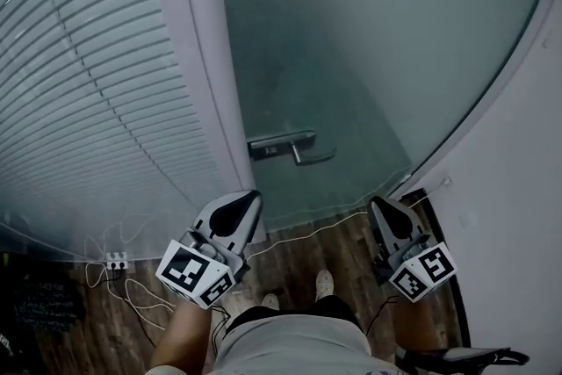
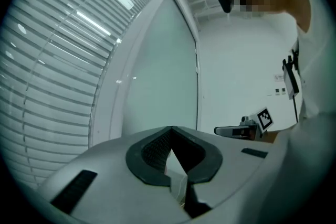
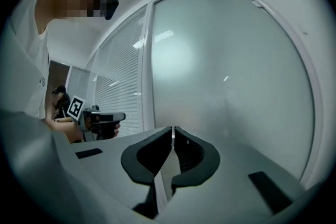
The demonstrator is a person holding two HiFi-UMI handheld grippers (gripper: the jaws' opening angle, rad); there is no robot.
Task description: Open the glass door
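The frosted glass door stands ahead, its metal lever handle at its left edge beside the white frame post. My left gripper hangs below and left of the handle, jaws shut and holding nothing. My right gripper is below and right of the handle, near the door's bottom corner, also shut and empty. Neither touches the door or the handle. In the left gripper view the shut jaws face the glass; in the right gripper view the shut jaws face the glass.
A glass wall with slatted blinds runs left of the post. A white wall closes the right side. A power strip with white cables lies on the wooden floor. The person's shoes stand just before the door.
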